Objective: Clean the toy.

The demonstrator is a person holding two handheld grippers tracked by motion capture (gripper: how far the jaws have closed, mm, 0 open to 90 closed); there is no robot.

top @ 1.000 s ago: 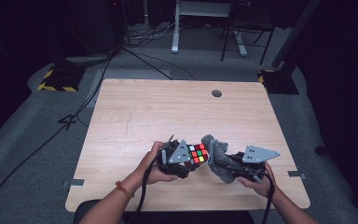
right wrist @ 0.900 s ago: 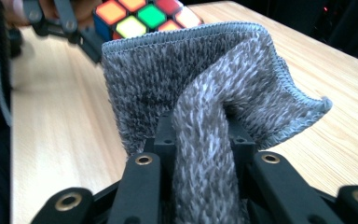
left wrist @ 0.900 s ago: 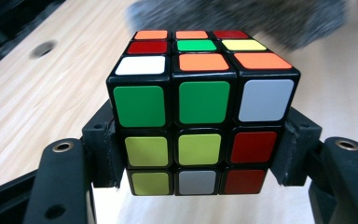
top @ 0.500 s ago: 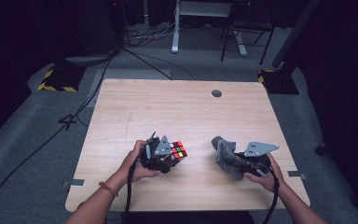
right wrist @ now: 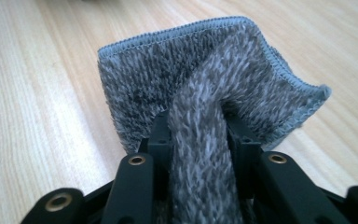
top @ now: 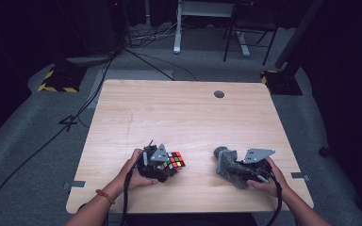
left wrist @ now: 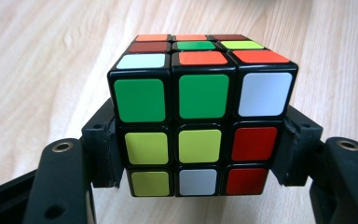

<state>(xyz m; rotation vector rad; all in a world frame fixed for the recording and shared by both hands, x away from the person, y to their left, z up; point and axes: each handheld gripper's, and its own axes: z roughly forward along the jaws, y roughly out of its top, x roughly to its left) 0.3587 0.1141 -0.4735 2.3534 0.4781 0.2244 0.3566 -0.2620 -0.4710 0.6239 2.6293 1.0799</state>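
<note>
From the high view we see the left gripper (top: 162, 165) clamping a puzzle cube (top: 173, 160) near the bench's (top: 179, 113) front edge, well apart from the right gripper (top: 245, 169), whose grey cloth (top: 228, 162) stretches away toward the bench's far left.

In the left gripper view, its jaws press the cube's (left wrist: 200, 112) two sides; the cube sits square, one face toward us.

In the right gripper view, the jaws have just been opening, yet a fold of cloth (right wrist: 205, 93) remains pinched between them, running lengthwise ahead.
</note>
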